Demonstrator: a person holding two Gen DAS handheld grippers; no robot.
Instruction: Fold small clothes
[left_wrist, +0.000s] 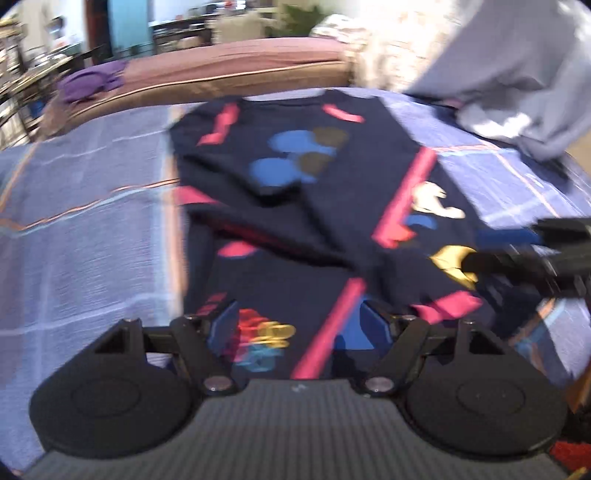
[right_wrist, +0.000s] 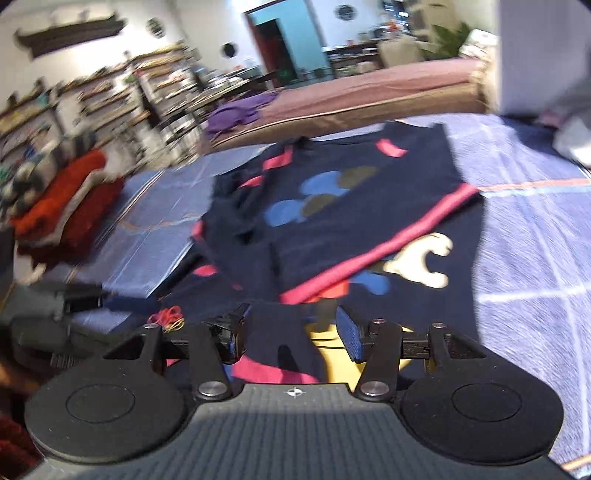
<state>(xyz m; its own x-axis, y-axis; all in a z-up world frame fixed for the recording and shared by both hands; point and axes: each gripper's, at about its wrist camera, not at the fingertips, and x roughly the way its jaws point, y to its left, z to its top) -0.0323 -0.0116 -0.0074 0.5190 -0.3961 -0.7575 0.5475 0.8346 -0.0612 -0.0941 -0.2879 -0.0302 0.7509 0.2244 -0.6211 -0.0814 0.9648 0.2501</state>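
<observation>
A bed spread with a blue-violet checked cover fills the lower part of both views, and the dark navy shirt lies flat on it, partly folded, with one side turned in over the middle so that a long pink band runs slantwise across the front. The shirt's print shows blue and brown round shapes, a cream cartoon figure and yellow and pink patches; no lettering or brand can be read on it, as both views are blurred. Behind the bed stands a brown couch with a purple cloth lying on its left end. A pale grey garment hangs at the upper right of the left wrist view. In the right wrist view a heap of red and grey-striped fabric sits at the left edge of the bed. The left tongs hover above the shirt's lower part, blue pads apart, nothing between them. The right tongs stand wide as well, over the shirt's near hem, the fabric lying loose below them and not pinched. A small bundle of red and yellow rubber bands lies just beside the right tongs' left finger.
</observation>
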